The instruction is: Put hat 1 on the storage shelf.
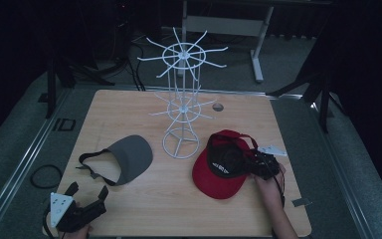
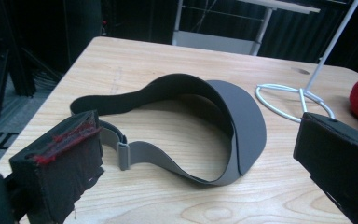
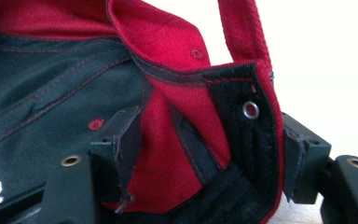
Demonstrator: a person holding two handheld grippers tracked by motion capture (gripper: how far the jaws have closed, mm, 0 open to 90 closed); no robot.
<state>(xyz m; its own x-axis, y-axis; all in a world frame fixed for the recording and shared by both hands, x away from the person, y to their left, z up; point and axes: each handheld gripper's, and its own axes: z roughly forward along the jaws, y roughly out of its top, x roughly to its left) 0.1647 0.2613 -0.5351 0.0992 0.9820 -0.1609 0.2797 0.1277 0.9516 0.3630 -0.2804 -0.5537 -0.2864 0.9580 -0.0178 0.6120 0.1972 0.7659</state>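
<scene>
A red cap is lying right of the white wire rack on the worktop; the right tool is pinching its rim (back edge). The left tool, spread, is pointing at a grey visor.

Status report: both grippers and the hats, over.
Right gripper shut on red cap, gripping its side. Left gripper open, short of grey visor. White wire rack stands between the hats, nothing hung.

The high view is dim and bluish, its surroundings sinking to black from nine to three o'clock. The left gripper view is brighter, its near jaws soft. In the right gripper view the background blows out white at two o'clock.
</scene>
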